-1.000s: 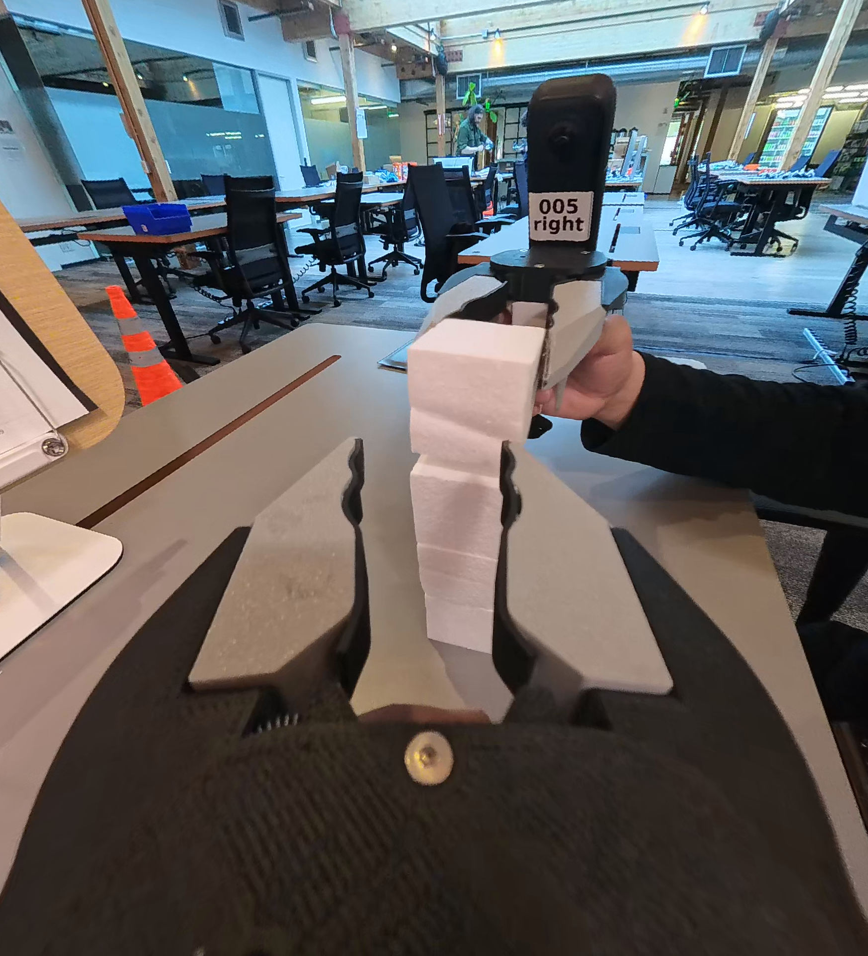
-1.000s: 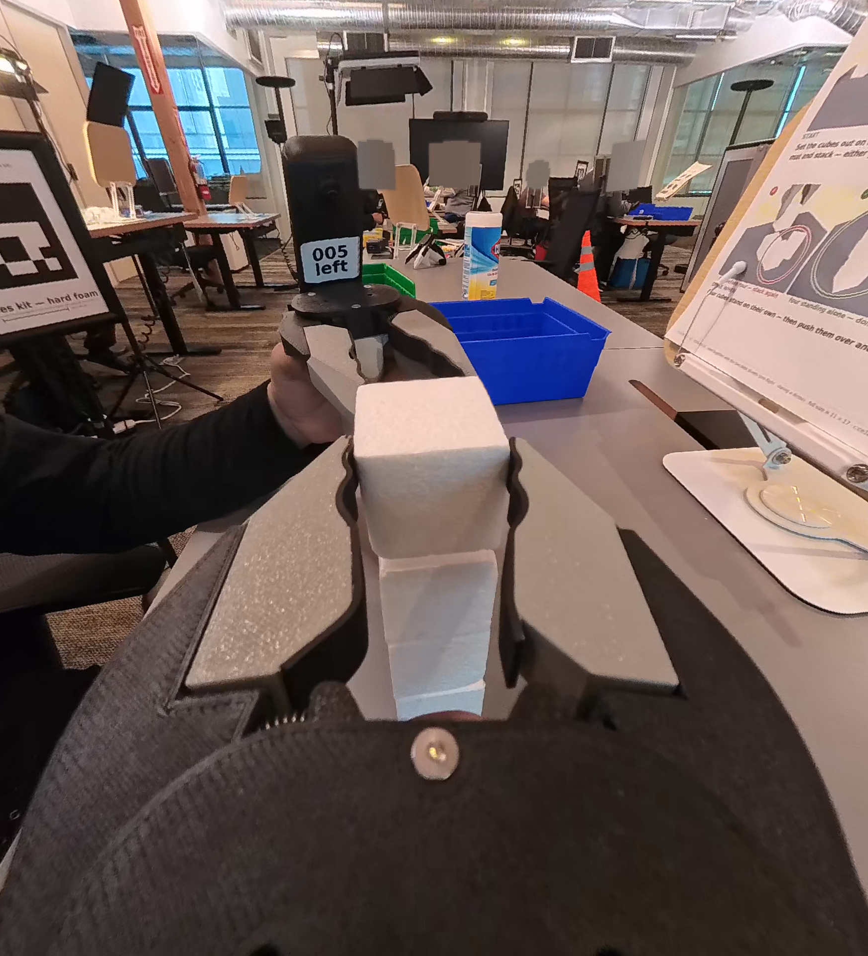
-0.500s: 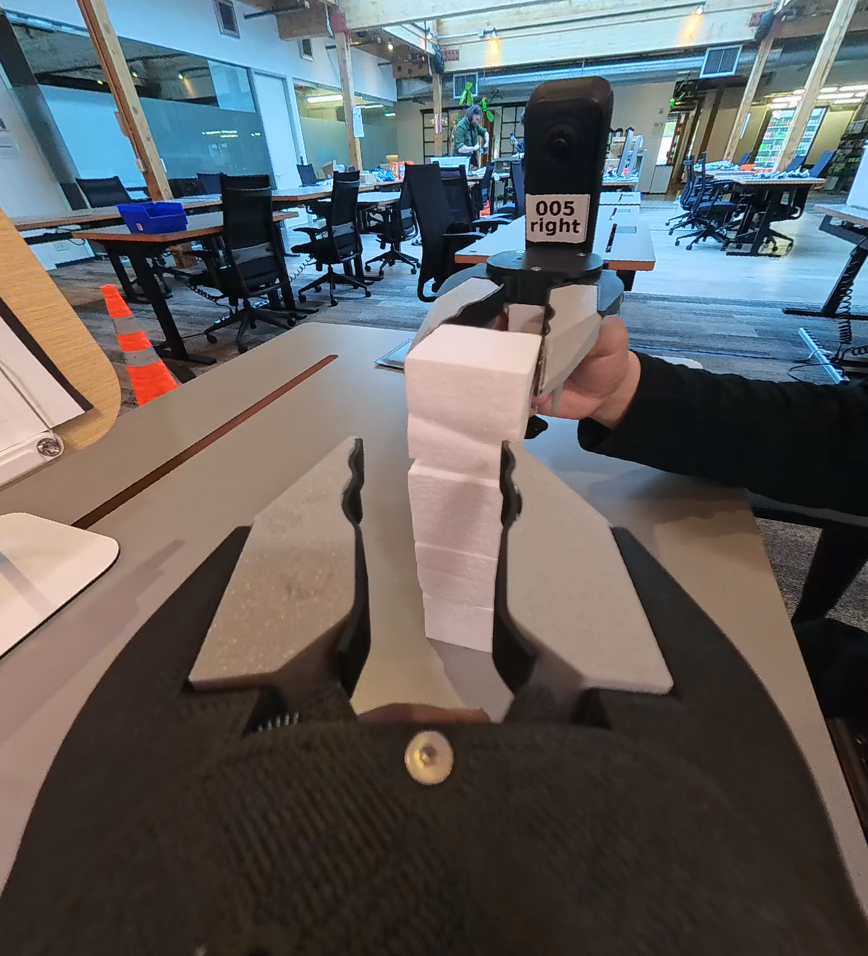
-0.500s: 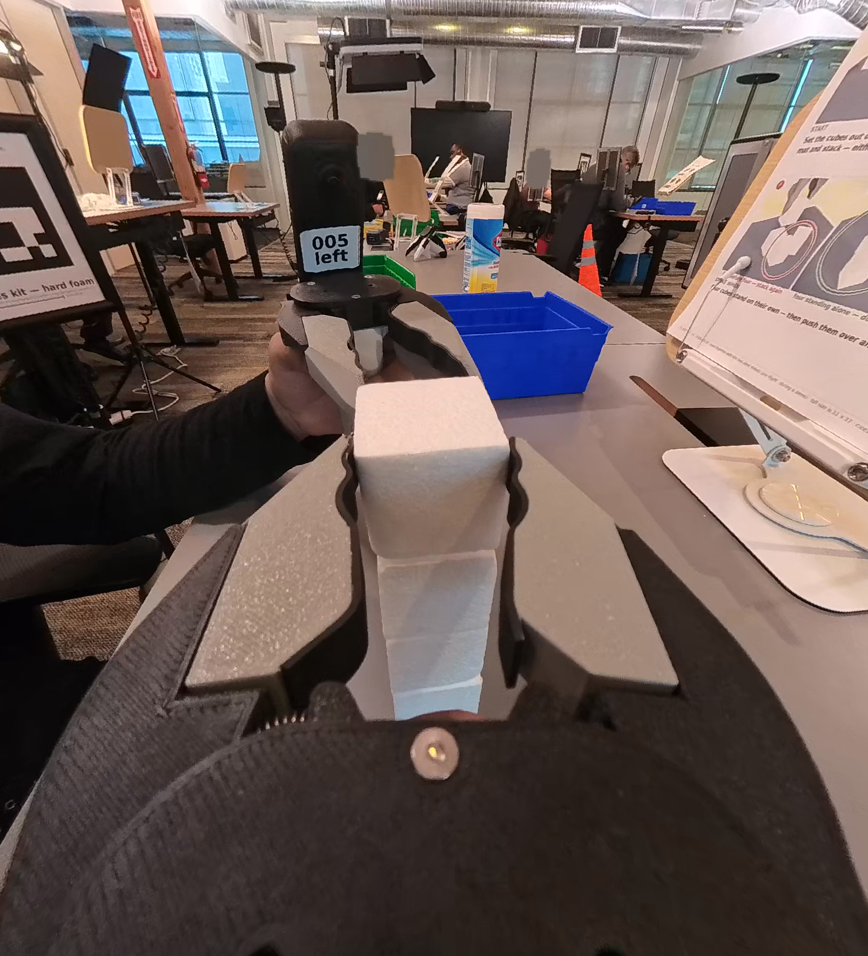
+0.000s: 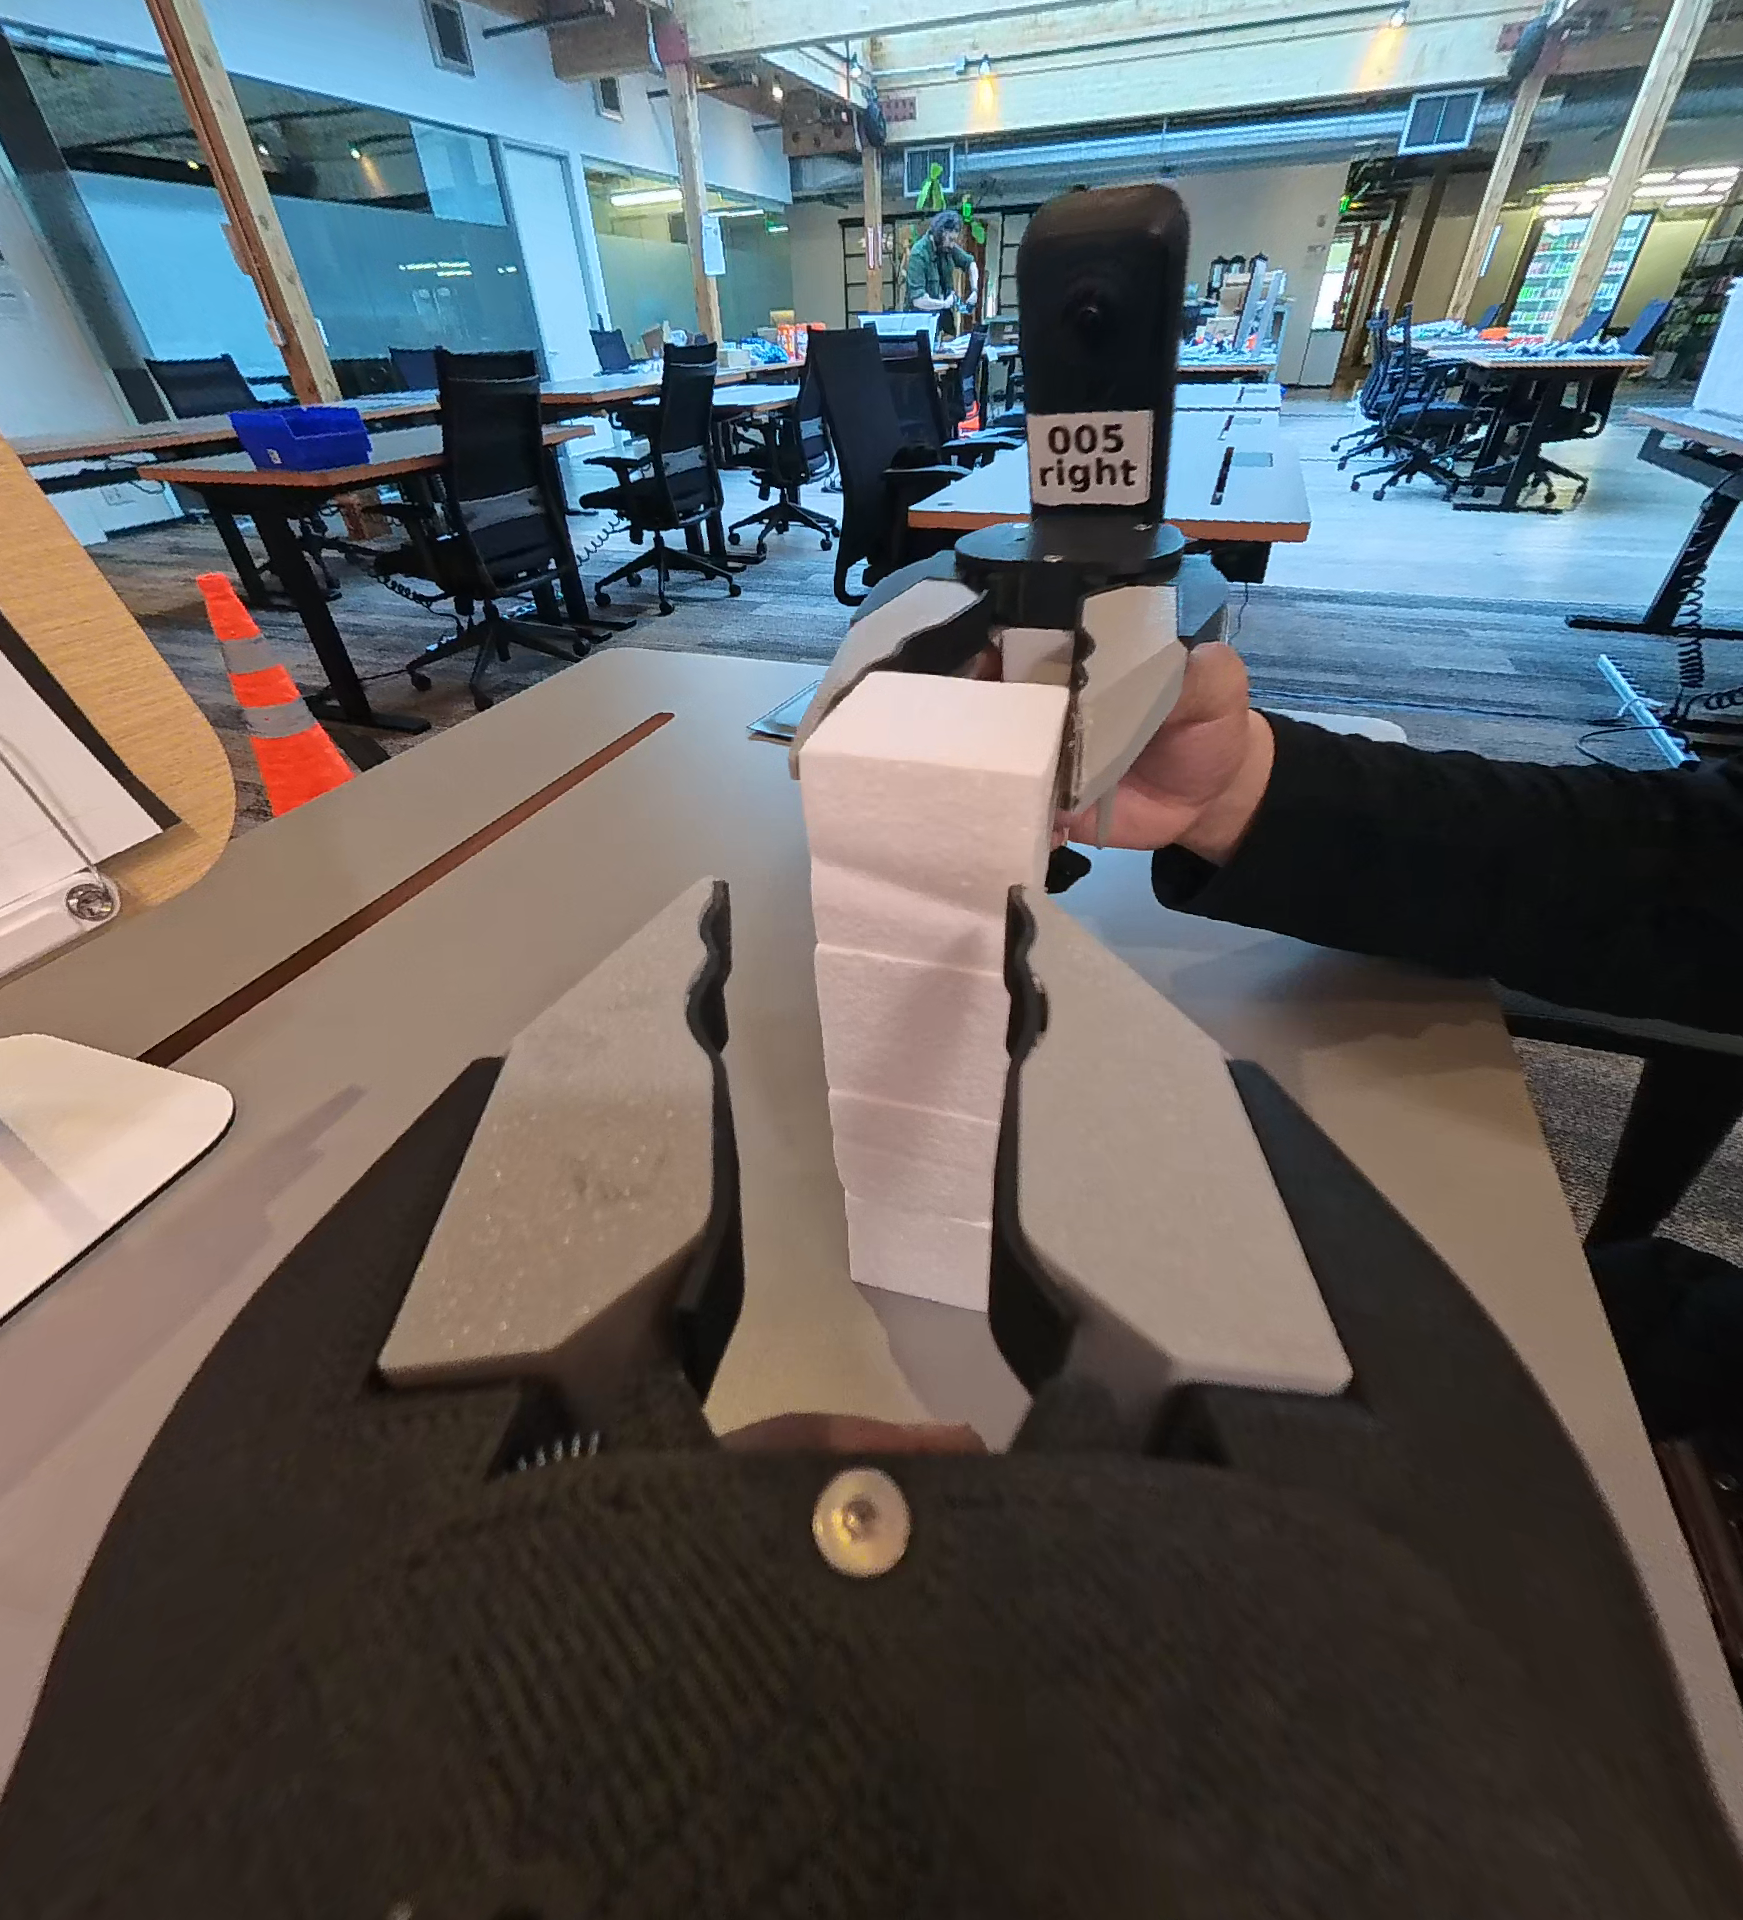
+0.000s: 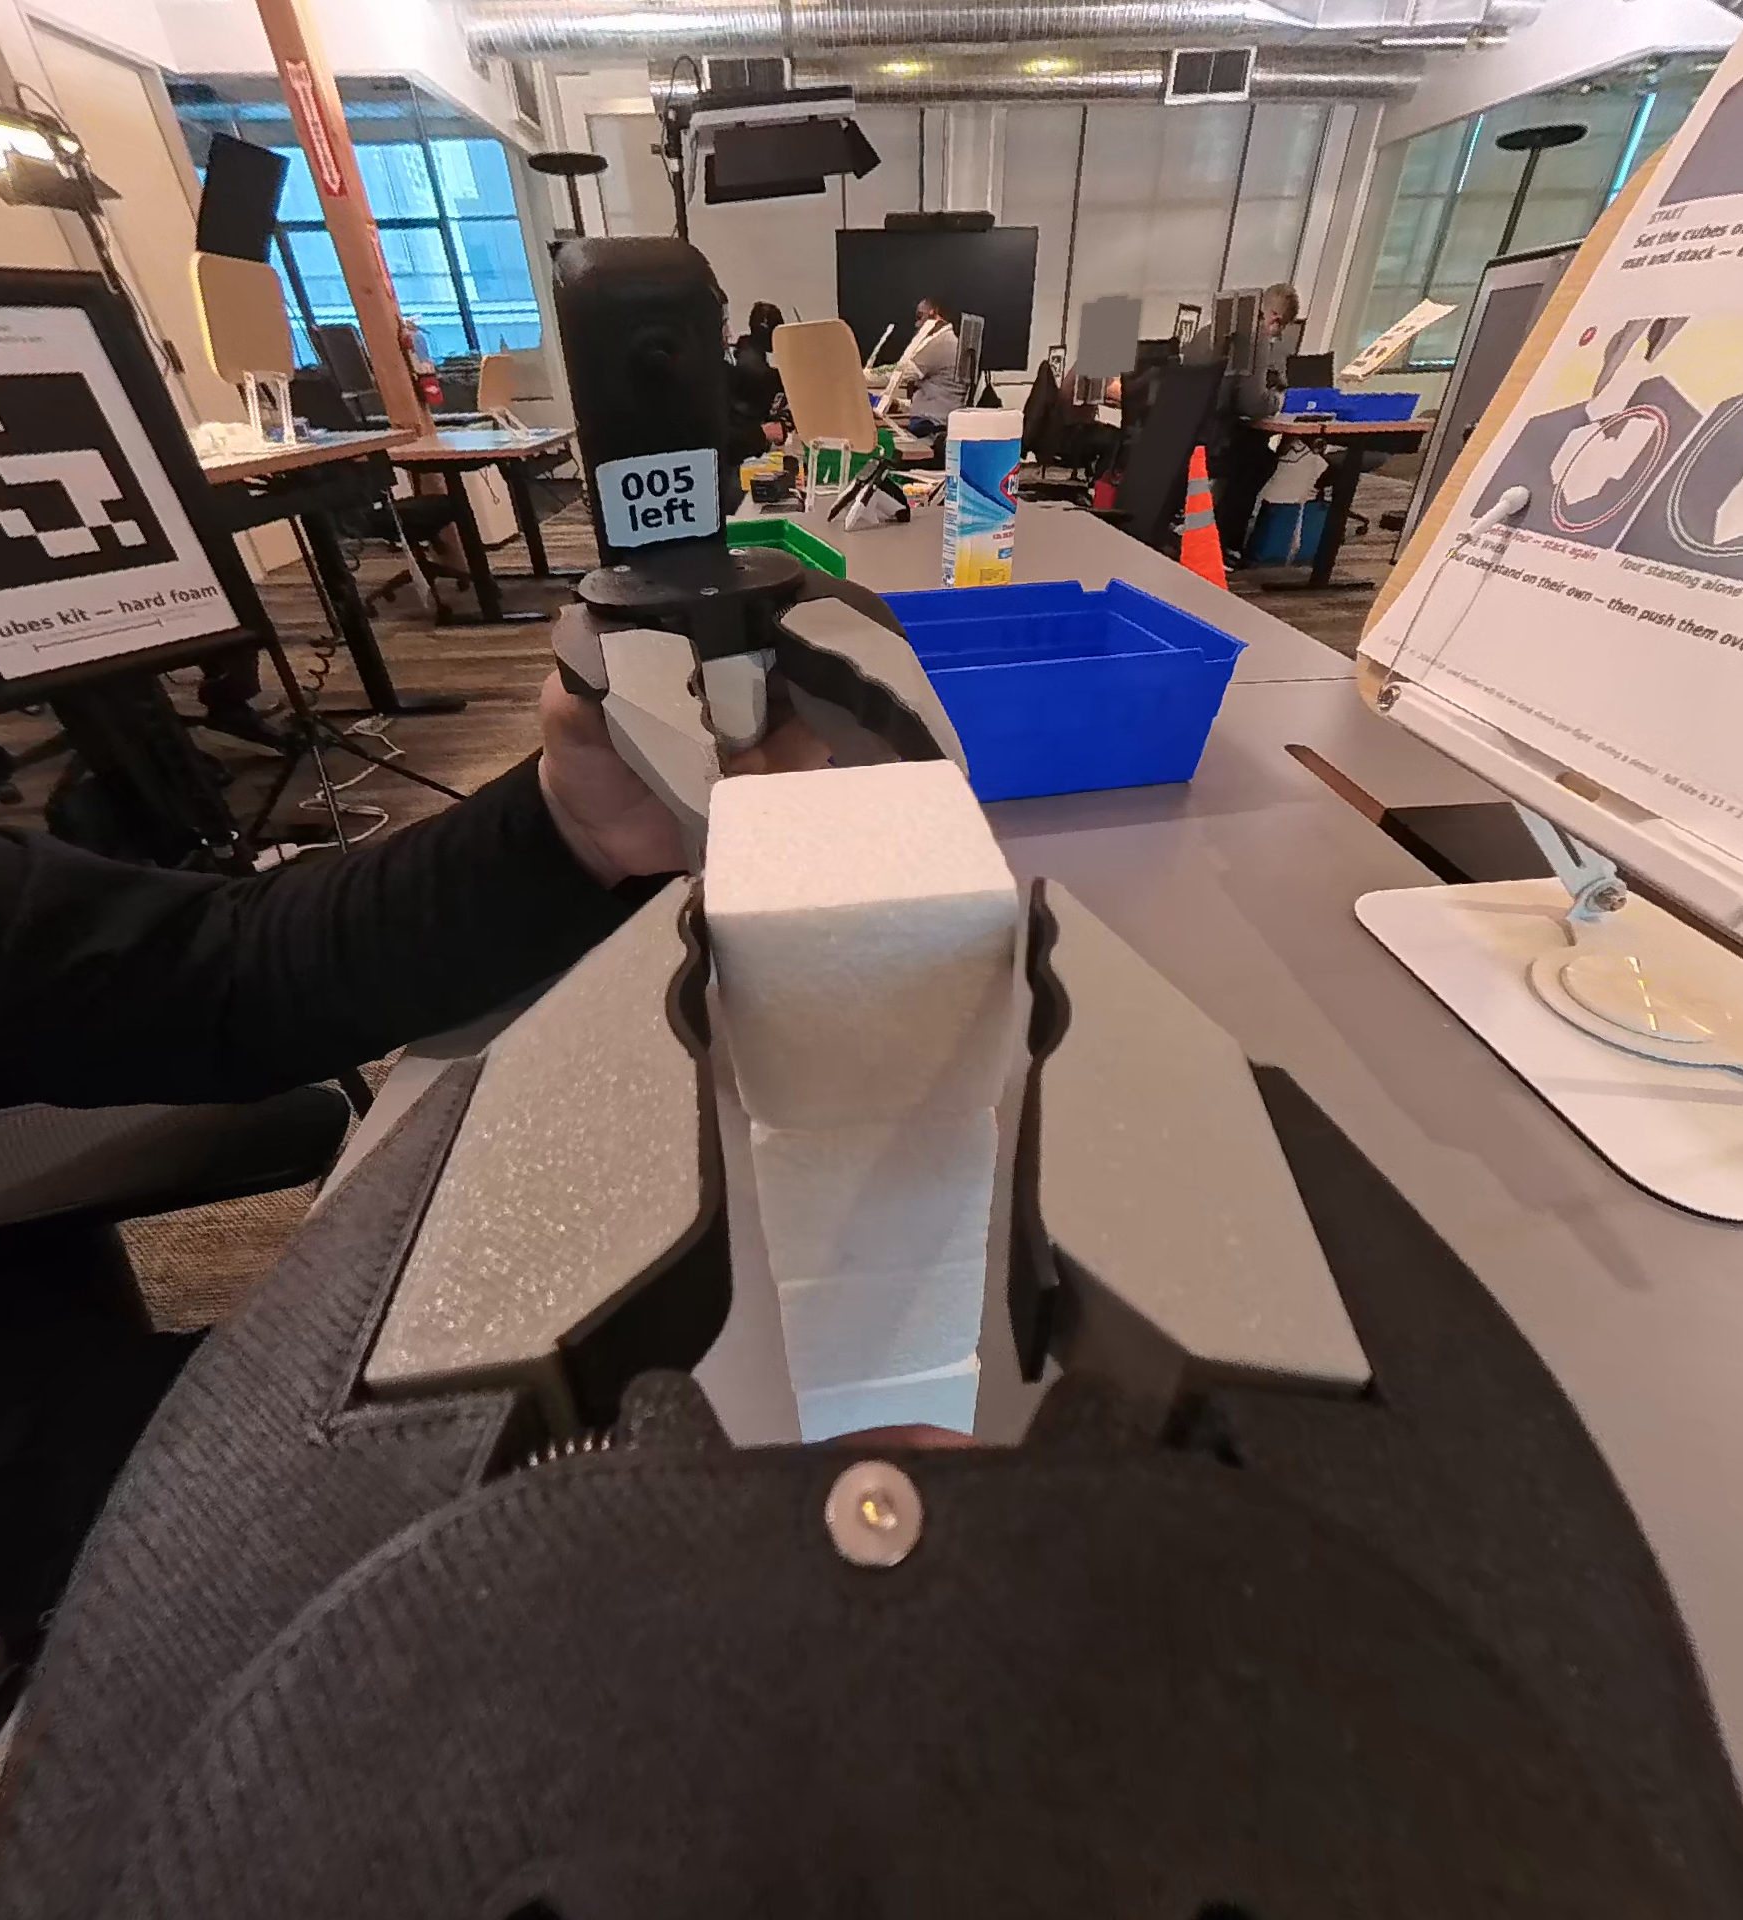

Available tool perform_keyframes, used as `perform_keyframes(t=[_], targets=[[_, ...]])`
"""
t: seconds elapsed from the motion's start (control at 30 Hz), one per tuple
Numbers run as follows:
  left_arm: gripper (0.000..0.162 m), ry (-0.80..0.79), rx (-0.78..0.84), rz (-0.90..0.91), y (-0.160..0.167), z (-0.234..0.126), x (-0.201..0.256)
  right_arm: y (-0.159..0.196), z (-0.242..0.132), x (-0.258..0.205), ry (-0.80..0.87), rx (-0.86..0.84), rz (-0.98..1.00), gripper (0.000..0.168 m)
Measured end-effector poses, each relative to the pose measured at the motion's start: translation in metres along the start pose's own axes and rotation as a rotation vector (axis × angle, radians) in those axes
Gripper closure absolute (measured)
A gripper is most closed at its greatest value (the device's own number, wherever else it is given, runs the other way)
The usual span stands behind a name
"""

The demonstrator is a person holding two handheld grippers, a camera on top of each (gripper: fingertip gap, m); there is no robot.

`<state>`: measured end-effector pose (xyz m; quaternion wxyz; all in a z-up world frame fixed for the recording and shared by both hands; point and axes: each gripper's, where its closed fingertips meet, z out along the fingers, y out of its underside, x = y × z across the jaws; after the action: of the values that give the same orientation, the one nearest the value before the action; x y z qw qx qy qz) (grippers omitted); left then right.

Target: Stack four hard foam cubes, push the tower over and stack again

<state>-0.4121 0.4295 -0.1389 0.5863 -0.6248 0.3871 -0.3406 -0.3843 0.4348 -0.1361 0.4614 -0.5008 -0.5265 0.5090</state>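
- four white foam cubes [image 5: 917, 1039] stand stacked on the grey worktop [image 5: 534, 831].
- right claw [image 6: 862, 977] pinches the top cube [image 6: 856, 935].
- left claw [image 5: 862, 997] is spread around the tower, right finger [image 5: 1106, 1143] just beside it.

Your work surface is a grey table [image 5: 555, 831] with a thin brown strip [image 5: 410, 883] running along it. Directly on it you have the white foam tower's bottom cube [image 5: 917, 1252], the white base of a document stand [image 6: 1615, 1049], and farther off a blue bin [image 6: 1064, 691].
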Motion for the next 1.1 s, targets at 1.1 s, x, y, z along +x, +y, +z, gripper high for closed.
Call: perform_keyframes(t=[1.1], targets=[[0.114, -0.255, 0.016, -0.212, 0.018, -0.021, -0.069, 0.054, -0.057, 0.071, 0.327, -0.137, 0.022, 0.117]])
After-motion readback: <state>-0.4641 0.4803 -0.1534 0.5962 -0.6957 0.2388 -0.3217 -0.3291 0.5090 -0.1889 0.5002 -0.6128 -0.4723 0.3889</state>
